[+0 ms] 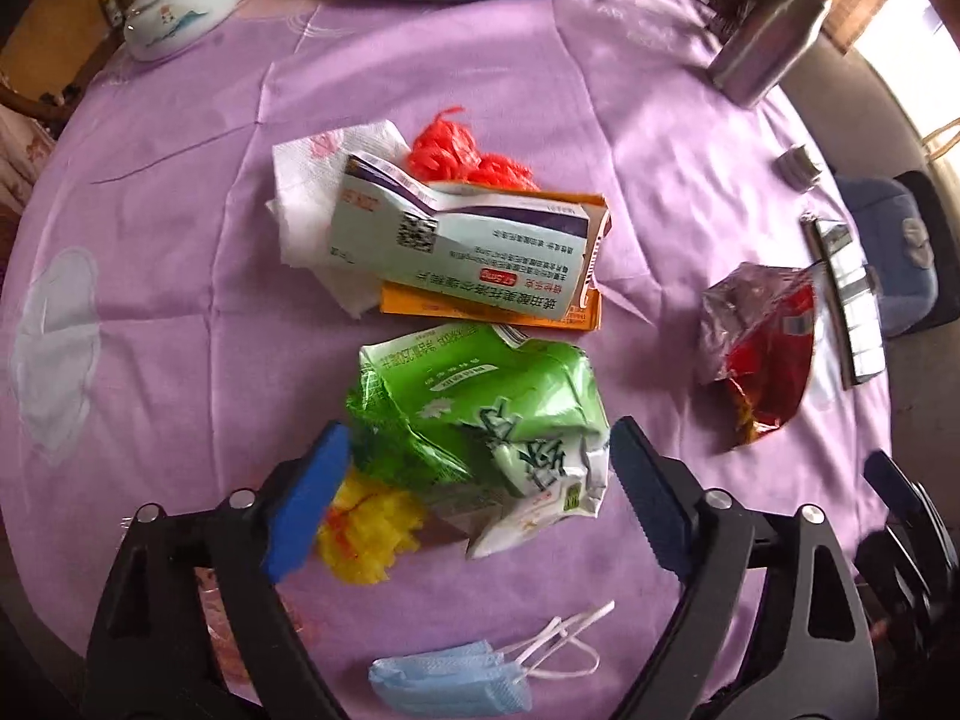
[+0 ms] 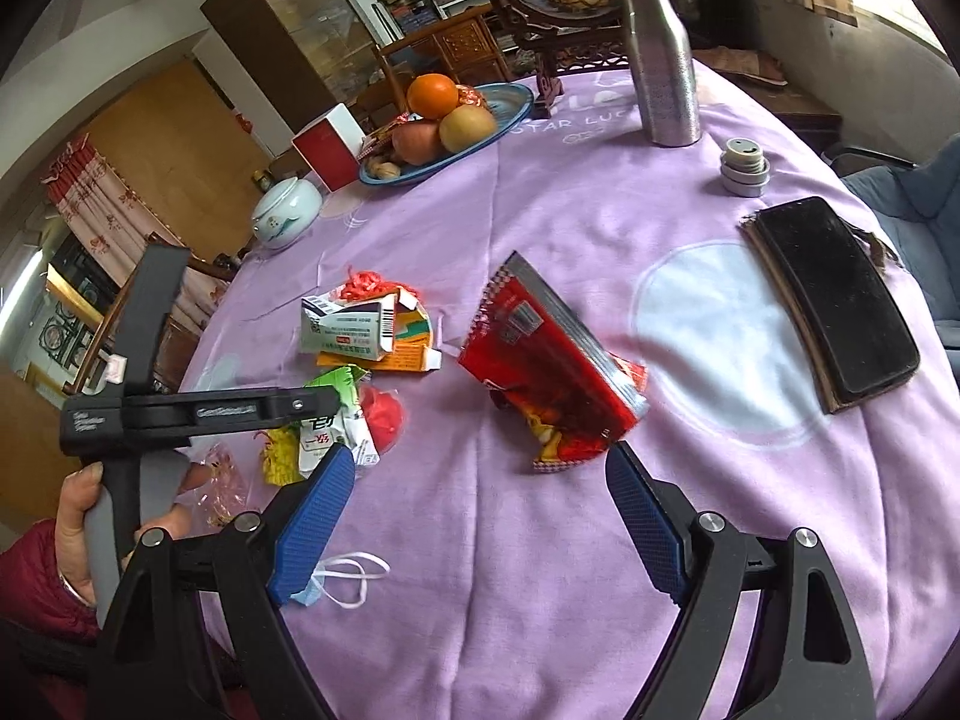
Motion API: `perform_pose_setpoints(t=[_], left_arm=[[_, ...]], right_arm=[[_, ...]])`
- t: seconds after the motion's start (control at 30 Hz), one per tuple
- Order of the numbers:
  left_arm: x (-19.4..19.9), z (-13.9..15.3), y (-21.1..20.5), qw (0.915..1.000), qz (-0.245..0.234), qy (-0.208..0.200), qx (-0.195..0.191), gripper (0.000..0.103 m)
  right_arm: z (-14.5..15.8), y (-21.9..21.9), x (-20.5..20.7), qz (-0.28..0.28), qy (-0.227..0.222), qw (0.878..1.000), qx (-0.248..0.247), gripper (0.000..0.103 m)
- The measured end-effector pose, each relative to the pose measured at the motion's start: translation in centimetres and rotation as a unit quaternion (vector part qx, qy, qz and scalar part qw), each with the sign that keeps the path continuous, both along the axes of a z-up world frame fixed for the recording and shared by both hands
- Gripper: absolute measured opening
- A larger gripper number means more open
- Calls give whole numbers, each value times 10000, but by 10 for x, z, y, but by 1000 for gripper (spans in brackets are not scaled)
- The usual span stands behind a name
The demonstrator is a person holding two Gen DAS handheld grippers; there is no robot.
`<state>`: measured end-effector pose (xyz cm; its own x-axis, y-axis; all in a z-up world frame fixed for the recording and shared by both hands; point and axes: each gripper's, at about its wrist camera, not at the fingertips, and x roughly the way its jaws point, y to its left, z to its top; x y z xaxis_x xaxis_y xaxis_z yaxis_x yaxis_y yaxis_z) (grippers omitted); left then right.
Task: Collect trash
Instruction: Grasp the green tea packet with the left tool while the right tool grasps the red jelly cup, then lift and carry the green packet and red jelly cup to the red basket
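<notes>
nothing looks collected yet: the left tool (image 1: 480,492) is spread around the green wrapper (image 1: 480,414), the right tool (image 2: 480,480) spread before the red bag (image 2: 558,372).

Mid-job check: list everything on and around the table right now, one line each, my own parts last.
green wrapper: one, green and white, crumpled, between the left tongs' fingers
yellow scrap: one, yellow, beside the green wrapper
medicine box: one, white, flattened, on an orange box
paper napkin: one, white, under the boxes
red netting: one, red, behind the boxes
snack bag: one, red and silver, ahead of the right tongs
face mask: one, blue, near edge
phone: one, black, right side
steel bottle: one, silver, far side
bottle cap: one, grey
fruit plate: one, blue
lidded jar: one, white
tablecloth: one, lilac
left tongs: open
right tongs: open
</notes>
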<state>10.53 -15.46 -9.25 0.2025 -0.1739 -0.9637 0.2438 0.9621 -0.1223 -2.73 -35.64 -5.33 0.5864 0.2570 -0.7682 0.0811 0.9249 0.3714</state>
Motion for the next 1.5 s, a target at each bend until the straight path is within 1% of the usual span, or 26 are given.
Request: perform_pose_setpoints(t=[0.07, 0.1, 0.13, 0.23, 0.33, 0.4, 0.5, 0.57, 0.7, 0.77, 0.83, 0.9, 0.97, 1.03, 1.1, 1.17, 1.27, 1.33, 1.5], left_arm=[[5, -7, -7, 9998, 29, 18, 214, 92], [8, -11, -9, 9997, 80, 69, 209, 94], [11, -14, -8, 9996, 173, 119, 185, 95], [18, -21, -4, 9986, 434, 274, 95, 96], [17, -19, 0, 9983, 541, 221, -20, 94], [15, -14, 6, 9978, 608, 174, -199, 93], [11, 4, 17, 9972, 556, 27, -492, 93], [6, 23, 27, 9958, 508, -171, -739, 93], [-3, 62, 52, 9916, 541, -610, -1006, 93], [-9, 78, 69, 9894, 606, -777, -1071, 93], [-16, 91, 91, 9872, 718, -911, -1094, 93], [-22, 98, 108, 9855, 838, -995, -1087, 93], [-29, 105, 130, 9834, 1016, -1080, -1043, 93], [-35, 109, 146, 9818, 1157, -1105, -1025, 93], [-42, 112, 165, 9798, 1333, -1148, -948, 93], [-50, 117, 187, 9772, 1521, -1197, -869, 93], [-61, 121, 213, 9726, 1783, -1249, -810, 93], [-68, 124, 228, 9690, 1961, -1290, -767, 92], [-87, 129, 264, 9577, 2457, -1345, -664, 92]], right_arm=[[-1, -8, -4, -108, 33, 9999, 15, 85], [-2, -11, -5, -144, 44, 9999, 22, 85], [-3, -14, -6, -180, 58, 9998, 30, 85], [-6, -21, -9, -255, 103, 9996, 78, 85], [-11, -23, -7, -242, 149, 9995, 137, 85], [-11, -21, -6, -203, 133, 9996, 145, 85], [-10, -13, -1, -112, 106, 9998, 146, 85], [-10, -5, 3, -8, 106, 9998, 170, 85], [-12, 28, 16, 487, 171, 9984, 211, 84], [-14, 49, 20, 788, 221, 9964, 231, 84], [-15, 69, 22, 1088, 266, 9935, 218, 84], [-16, 94, 23, 1438, 321, 9890, 154, 84], [-17, 110, 23, 1598, 323, 9865, 125, 84], [-14, 117, 25, 1570, 266, 9872, 74, 83], [-13, 119, 31, 1405, 192, 9899, 8, 79], [-16, 114, 41, 1210, 198, 9924, 67, 71], [-27, 112, 59, 1086, 306, 9936, 4, 64], [-33, 113, 69, 1087, 339, 9934, -146, 64], [-50, 126, 93, 1189, 441, 9893, -718, 64]])
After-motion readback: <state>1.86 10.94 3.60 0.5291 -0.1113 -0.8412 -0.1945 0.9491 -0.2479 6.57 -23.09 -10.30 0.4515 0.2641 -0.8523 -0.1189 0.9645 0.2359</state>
